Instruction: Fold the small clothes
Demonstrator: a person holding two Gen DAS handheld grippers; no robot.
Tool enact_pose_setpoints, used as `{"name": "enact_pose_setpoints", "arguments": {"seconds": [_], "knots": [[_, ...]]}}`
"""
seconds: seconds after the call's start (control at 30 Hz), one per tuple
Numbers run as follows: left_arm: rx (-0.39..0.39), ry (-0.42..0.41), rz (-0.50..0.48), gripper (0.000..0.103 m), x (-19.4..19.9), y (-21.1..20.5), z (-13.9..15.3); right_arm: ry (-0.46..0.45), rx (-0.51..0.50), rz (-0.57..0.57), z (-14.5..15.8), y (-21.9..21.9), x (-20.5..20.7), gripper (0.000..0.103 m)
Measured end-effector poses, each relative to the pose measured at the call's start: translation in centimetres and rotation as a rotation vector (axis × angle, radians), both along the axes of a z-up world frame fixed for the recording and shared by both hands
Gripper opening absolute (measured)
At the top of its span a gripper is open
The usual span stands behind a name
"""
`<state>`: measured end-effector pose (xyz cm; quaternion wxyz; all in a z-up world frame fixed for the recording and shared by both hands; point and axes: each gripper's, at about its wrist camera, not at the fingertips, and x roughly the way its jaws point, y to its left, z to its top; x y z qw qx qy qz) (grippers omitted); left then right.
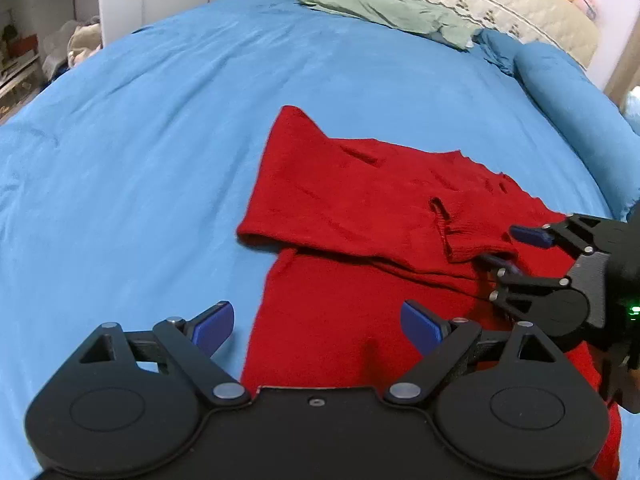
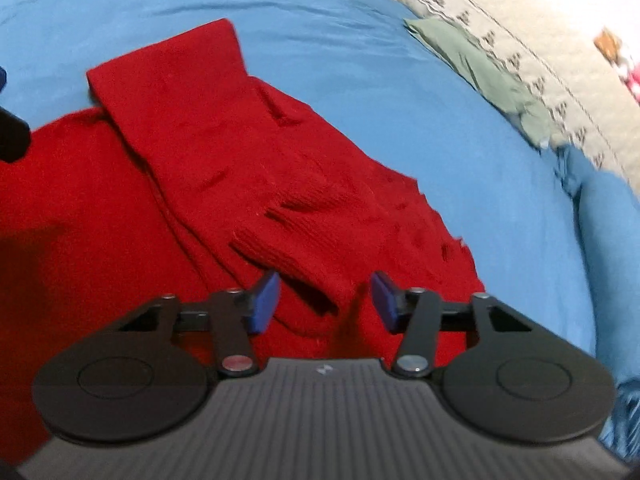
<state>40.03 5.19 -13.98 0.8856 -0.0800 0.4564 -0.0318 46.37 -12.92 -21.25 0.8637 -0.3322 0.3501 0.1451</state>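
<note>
A red knitted sweater [image 1: 352, 216] lies flat on the blue bedsheet [image 1: 160, 128], with one sleeve folded across its body. It also shows in the right wrist view [image 2: 208, 152]. My left gripper [image 1: 318, 326] is open and empty, hovering over the sweater's lower left edge. My right gripper [image 2: 326, 300] is open, its jaws on either side of the folded sleeve's ribbed cuff [image 2: 288, 264] without gripping it. The right gripper also shows in the left wrist view [image 1: 512, 248], at the cuff [image 1: 472, 240] on the sweater's right side.
A green cloth [image 1: 384, 12] lies at the far side of the bed against a cream patterned quilt [image 1: 500, 8]. A rolled blue blanket [image 1: 572, 100] lies along the right edge. Shelves and a white cabinet [image 1: 48, 40] stand at the far left.
</note>
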Motion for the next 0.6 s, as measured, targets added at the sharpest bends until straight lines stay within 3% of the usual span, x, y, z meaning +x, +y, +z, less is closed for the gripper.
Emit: {"name": "enact_pose_setpoints", "arguments": {"seconds": [0.07, 0.1, 0.17, 0.33, 0.5, 0.6], "knots": [[-0.007, 0.001, 0.008, 0.093, -0.1, 0.4, 0.1, 0.014, -0.001, -0.009, -0.2, 0.3, 0.5, 0.023], [-0.009, 0.001, 0.013, 0.093, -0.1, 0.7, 0.2, 0.008, 0.013, -0.027, 0.0, 0.1, 0.8, 0.02], [-0.015, 0.001, 0.02, 0.093, -0.2, 1.0, 0.3, -0.019, 0.081, -0.098, 1.1, -0.8, 0.9, 0.02], [-0.039, 0.0, 0.035, 0.093, -0.3, 1.6, 0.6, -0.021, 0.387, -0.417, 3.6, -6.2, -0.3, 0.02], [-0.058, 0.006, 0.034, 0.093, -0.5, 1.4, 0.3, 0.107, 0.645, -0.634, 0.2, -11.3, -1.7, 0.022], [-0.061, 0.015, 0.03, 0.093, -0.6, 1.1, 0.1, 0.106, 0.741, -0.673, -0.8, -12.5, -2.6, 0.036]]}}
